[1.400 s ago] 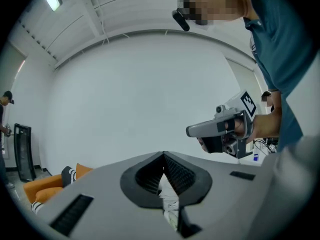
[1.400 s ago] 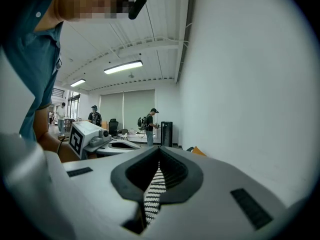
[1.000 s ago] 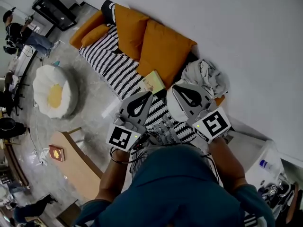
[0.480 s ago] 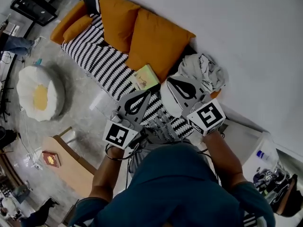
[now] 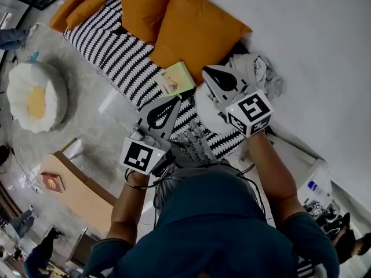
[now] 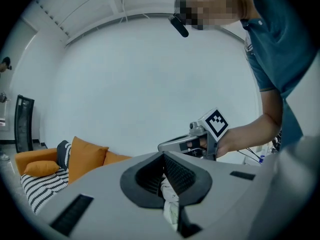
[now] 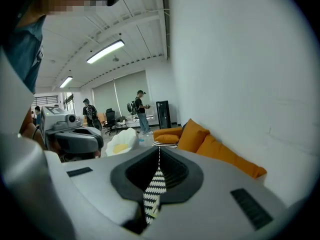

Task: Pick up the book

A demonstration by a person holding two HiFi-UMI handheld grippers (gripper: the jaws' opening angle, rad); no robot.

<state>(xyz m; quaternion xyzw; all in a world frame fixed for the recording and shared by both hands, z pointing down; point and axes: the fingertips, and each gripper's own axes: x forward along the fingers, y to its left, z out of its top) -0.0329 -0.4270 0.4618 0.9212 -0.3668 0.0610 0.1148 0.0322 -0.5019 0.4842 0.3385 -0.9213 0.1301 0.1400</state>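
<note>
A thin yellow-green book [image 5: 177, 78] lies flat on the black-and-white striped sofa seat [image 5: 116, 51], in front of the orange cushions. My left gripper [image 5: 178, 97] hovers just on the near side of the book, its jaws shut with nothing between them [image 6: 163, 156]. To the book's right my right gripper [image 5: 204, 69] is also shut and empty [image 7: 159, 151], pointing along the sofa. Neither gripper touches the book. Each gripper shows in the other's view: the right gripper [image 6: 192, 144] and the left gripper [image 7: 75, 134].
Orange cushions [image 5: 197, 33] lean on the white wall. A crumpled pile of pale clothes [image 5: 261, 74] lies at the sofa's right end. On the floor to the left are a white round pouf [image 5: 35, 97] and a wooden table [image 5: 81, 190] with a red book [image 5: 51, 182]. People stand far off [image 7: 140, 109].
Both grippers have come down and forward toward the sofa, still shut. The right one now reaches past the book's right edge, and the left one is closer to its near edge.
</note>
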